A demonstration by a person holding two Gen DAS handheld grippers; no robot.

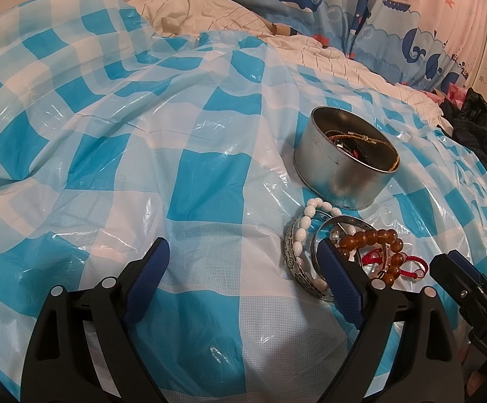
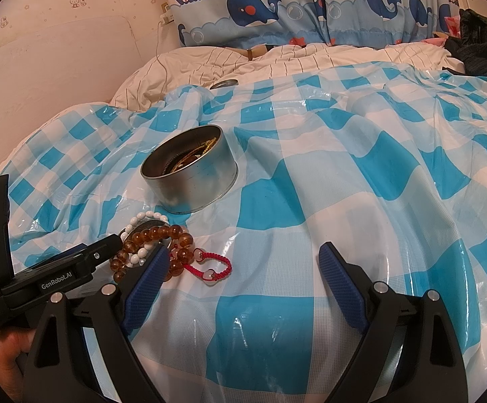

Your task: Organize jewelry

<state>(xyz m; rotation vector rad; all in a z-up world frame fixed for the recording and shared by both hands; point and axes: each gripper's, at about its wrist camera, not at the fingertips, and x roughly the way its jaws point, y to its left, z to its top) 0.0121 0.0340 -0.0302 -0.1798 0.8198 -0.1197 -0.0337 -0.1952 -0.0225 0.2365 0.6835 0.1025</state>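
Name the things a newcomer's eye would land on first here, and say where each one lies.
A round metal tin with chains inside sits on the blue-and-white checked sheet. In front of it lies a heap of bracelets: amber beads, white beads, silver bangles and a red cord. Whale-print curtains hang behind.

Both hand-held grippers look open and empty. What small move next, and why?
Probably ease the right hand-held gripper left onto the red cord bracelet. It lies apart at the pile's edge, while the amber beads and white beads tangle with the metal bangles. The tin stands open just beyond.
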